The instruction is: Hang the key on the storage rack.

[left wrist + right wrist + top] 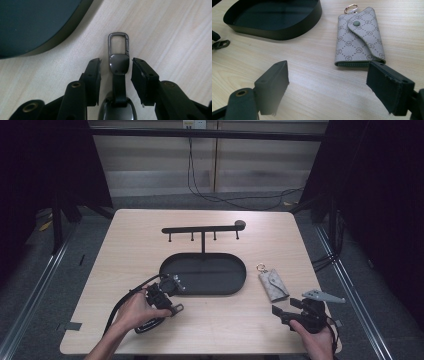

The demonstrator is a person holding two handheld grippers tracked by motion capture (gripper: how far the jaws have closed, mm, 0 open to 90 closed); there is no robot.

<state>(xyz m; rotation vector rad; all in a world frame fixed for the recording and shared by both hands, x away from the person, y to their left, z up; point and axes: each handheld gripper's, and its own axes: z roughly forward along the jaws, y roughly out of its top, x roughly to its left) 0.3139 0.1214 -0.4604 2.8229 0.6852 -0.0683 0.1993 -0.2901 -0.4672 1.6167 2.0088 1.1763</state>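
Left gripper (115,72) fingers (93,75) are parted, flanking without touching a dark metal key fob with carabiner clip (119,53) lying on the pale wooden table (175,32) beside the black oval tray (37,22). Right gripper (327,87) fingers (275,80) are spread wide and empty, near a beige monogrammed key pouch (358,40).

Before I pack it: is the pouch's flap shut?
Shut: the pouch has its flap snapped down flat.
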